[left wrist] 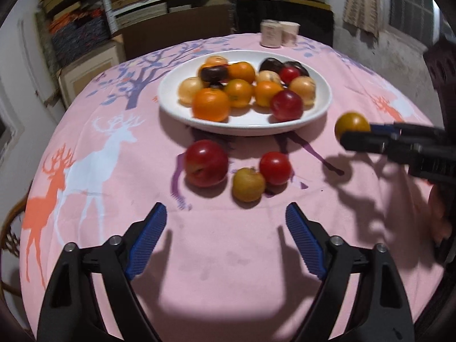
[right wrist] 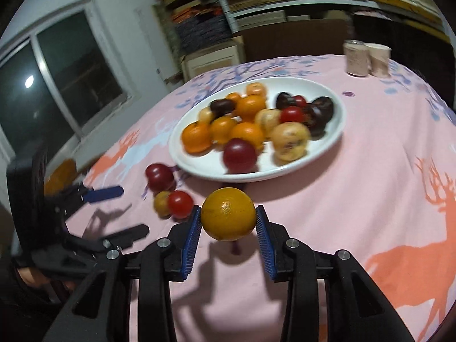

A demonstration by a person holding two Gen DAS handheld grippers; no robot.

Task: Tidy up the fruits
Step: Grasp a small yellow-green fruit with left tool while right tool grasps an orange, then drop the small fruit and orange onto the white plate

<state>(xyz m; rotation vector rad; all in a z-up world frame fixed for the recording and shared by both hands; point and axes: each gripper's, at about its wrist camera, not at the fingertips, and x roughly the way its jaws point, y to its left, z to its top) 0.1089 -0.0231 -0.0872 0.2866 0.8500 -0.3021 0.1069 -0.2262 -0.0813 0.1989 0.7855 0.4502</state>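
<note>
A white plate point(left wrist: 250, 126) heaped with oranges, red, yellow and dark fruits sits mid-table on the pink deer-print cloth. In front of it lie a big red fruit point(left wrist: 206, 162), a small red fruit point(left wrist: 275, 168) and a yellowish fruit point(left wrist: 248, 183), close together. My left gripper point(left wrist: 226, 213) stands open just short of them, with nothing between its blue pads. My right gripper point(right wrist: 228, 209) is shut on an orange point(right wrist: 228, 219), held a little above the cloth near the plate's front edge point(right wrist: 242, 176). The left wrist view shows that orange point(left wrist: 352, 125) at the right.
Two pale cups point(left wrist: 279, 32) stand at the table's far edge. Shelves stacked with boards rise behind the table, and a dark window point(right wrist: 71, 79) is on the left wall. A wicker chair point(left wrist: 11, 236) shows by the table's left edge.
</note>
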